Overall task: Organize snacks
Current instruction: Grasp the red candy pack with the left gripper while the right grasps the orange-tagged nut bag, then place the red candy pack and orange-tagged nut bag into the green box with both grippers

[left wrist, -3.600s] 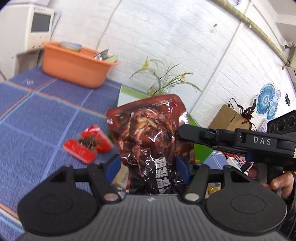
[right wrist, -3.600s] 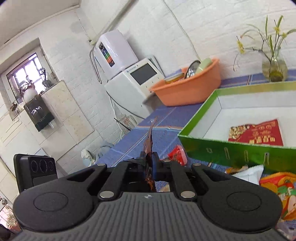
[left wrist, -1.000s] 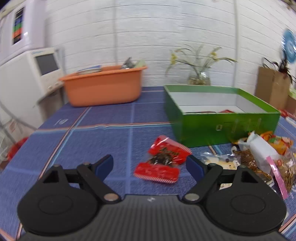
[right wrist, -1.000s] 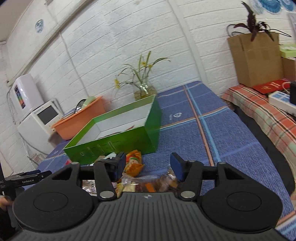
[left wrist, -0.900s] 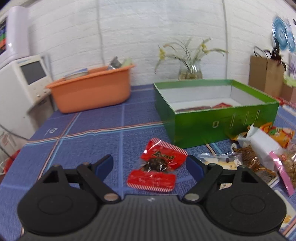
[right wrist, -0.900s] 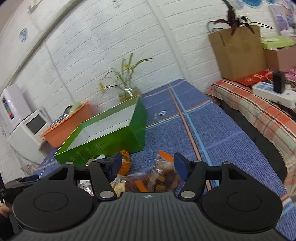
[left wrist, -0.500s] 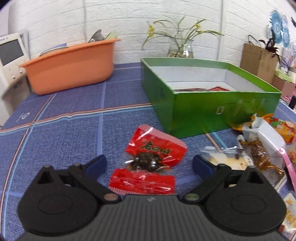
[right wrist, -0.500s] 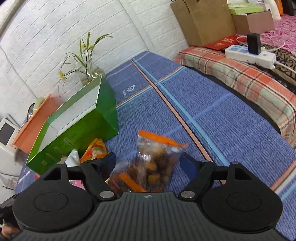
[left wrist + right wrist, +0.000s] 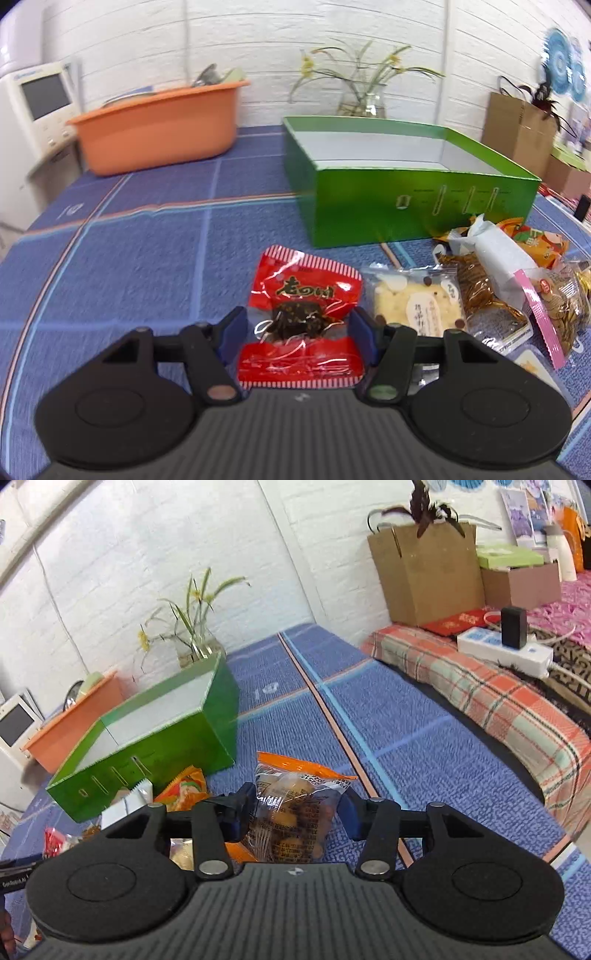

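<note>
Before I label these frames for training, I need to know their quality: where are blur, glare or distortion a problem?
Left wrist view: the orange tub and green box look soft, glare streaks the red snack packet, and fisheye bends the wall lines. Right wrist view: sharper, evenly lit, but the edges curve strongly; the clear bag of round snacks shows mild reflections.

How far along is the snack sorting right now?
Mid-job. Both claws have just been closing. The left claw brackets the red snack packet and the right claw brackets the clear bag of round snacks; both packets lie on the cloth. Neither is in the green box yet, and more packets wait beside it.
</note>
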Available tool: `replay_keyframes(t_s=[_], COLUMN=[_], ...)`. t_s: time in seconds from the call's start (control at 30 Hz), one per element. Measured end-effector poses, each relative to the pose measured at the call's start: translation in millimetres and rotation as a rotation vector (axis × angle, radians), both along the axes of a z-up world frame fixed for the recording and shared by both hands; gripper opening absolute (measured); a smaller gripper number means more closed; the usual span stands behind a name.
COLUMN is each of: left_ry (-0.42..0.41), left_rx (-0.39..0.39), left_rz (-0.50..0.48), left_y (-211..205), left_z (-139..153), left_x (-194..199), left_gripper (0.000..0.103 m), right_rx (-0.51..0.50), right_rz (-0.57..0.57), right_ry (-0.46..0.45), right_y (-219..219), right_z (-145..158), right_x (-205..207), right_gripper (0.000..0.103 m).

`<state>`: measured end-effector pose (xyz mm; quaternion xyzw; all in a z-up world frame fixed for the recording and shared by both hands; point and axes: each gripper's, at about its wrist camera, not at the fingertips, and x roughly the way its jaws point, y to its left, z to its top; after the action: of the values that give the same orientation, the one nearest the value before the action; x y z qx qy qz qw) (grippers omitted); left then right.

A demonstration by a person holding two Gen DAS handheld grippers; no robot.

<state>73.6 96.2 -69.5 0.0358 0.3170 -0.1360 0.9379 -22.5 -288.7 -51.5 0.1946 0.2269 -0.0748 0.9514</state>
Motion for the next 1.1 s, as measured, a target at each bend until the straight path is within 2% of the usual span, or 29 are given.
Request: replay_keyframes(t_s=[0.13, 0.3, 0.43, 0.57, 0.77, 0.87, 1.1], left_ry=[-0.025, -0.105, -0.184, -0.214, -0.267, -0.308, -0.299], left_rx=[-0.075, -0.122, -0.083, -0.093, -0.072, -0.023, -0.063], left_rz=[0.078, 0.121, 0.100, 0.068, 0.059, 0.092, 0.129], left_y=[18.1, 15.7, -15.0, -37.2, -59.0, -68.9, -76.8], left_z=[11.9, 40.0, 56.3, 66.3, 87.7, 96.9, 109.6], left_x=[-20.7, -41.6, -38.3, -32.2, -14.2, -1.1, 28.2], left_gripper=[0.060, 0.060, 0.060, 0.060, 0.060, 0.060, 0.060], right_rx=[-0.044, -0.029, -0.097, -0.150, -0.258, -0.286, -0.330], right_rz=[0.061, 0.275, 0.387, 0.452, 0.467, 0.430, 0.328], right_ry=[-0.081, -0.096, -0.057, -0.049, -0.055, -0.059, -0.111], right_y=[13.2, 45.9, 82.9, 103.3, 120.0, 120.7, 116.3], right_z=[15.0, 30.0, 36.1, 44.5, 56.4, 62.3, 78.5], right_x=[-11.4, -5.0, 19.7, 36.8, 56.7, 69.9, 91.2], right_gripper=[0.082, 0.082, 0.082, 0.082, 0.082, 0.082, 0.082])
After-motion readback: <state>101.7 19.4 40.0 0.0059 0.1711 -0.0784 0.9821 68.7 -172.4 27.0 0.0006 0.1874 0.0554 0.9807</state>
